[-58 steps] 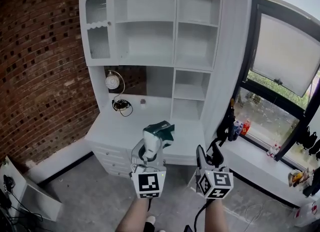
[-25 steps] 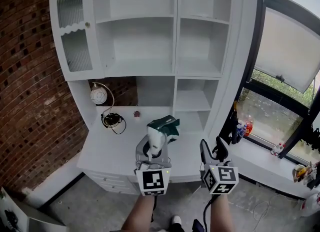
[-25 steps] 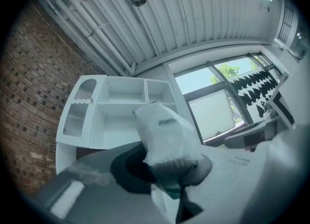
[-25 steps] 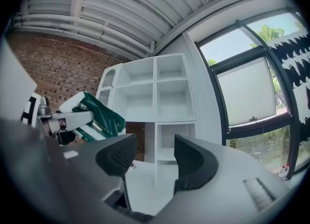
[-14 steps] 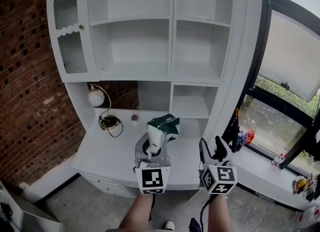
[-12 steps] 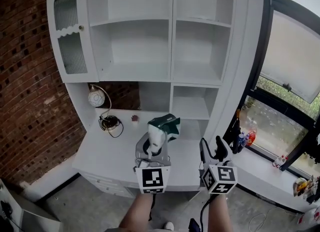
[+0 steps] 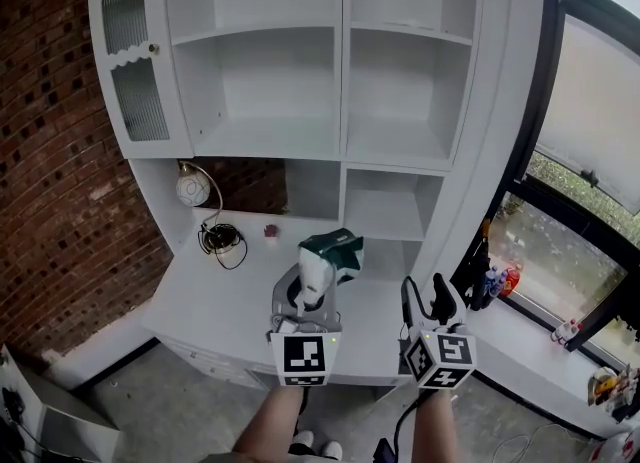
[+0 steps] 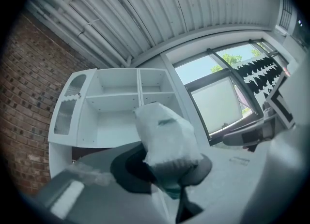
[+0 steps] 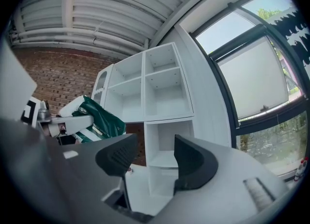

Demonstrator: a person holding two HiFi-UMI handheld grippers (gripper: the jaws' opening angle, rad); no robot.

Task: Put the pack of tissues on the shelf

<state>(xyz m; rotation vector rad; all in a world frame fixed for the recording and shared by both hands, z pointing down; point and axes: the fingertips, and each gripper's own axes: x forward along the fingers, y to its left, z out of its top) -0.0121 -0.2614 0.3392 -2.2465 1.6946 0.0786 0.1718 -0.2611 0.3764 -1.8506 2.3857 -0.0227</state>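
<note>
L gripper (image 7: pixel 312 286) — forearm stretched fwd, tipped slightly up — pinches the pack of tissues (image 7: pixel 328 254) above the desk (image 7: pixel 220 301), short of the shelf unit (image 7: pixel 340 141). R gripper (image 7: pixel 425 299) is level beside it, jaws spread, empty. Vs. earlier frames — shelf unit looms closer; grip unchanged.

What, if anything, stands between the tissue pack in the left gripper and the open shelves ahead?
Nothing visible. The left gripper holds the pack in front of the shelves, whose open compartments are bare. The lamp sits at the back left of the desk, out of the way.
</note>
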